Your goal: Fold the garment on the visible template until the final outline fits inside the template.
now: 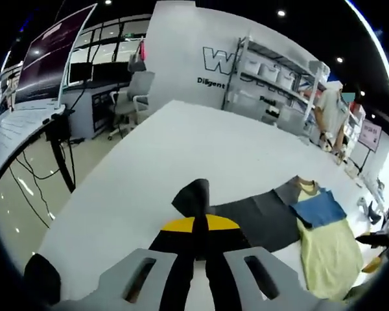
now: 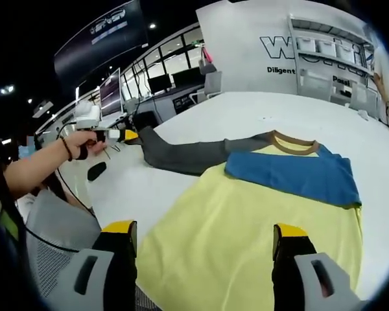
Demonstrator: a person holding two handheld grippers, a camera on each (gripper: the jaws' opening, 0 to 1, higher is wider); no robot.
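Observation:
A long-sleeved shirt lies flat on the white table (image 1: 181,149). It has a yellow body (image 2: 246,227), a blue chest panel (image 2: 292,172), a brown collar (image 2: 292,142) and a dark grey sleeve (image 2: 194,155). The sleeve stretches out away from the body toward my left gripper (image 1: 194,227). That gripper is shut on the sleeve's cuff (image 1: 193,194), which sticks up past the yellow tips. In the right gripper view a hand holds the left gripper (image 2: 113,135) at the sleeve's far end. My right gripper (image 2: 204,230) hovers open over the yellow hem, its jaws wide apart with nothing between them.
The table edge (image 1: 84,194) drops to a glossy floor on the left, where desks, cables and an office chair (image 1: 133,97) stand. White shelving (image 1: 279,91) lines the back wall, and a person (image 1: 329,113) stands beside it. The person's sleeve (image 2: 58,227) fills the lower left.

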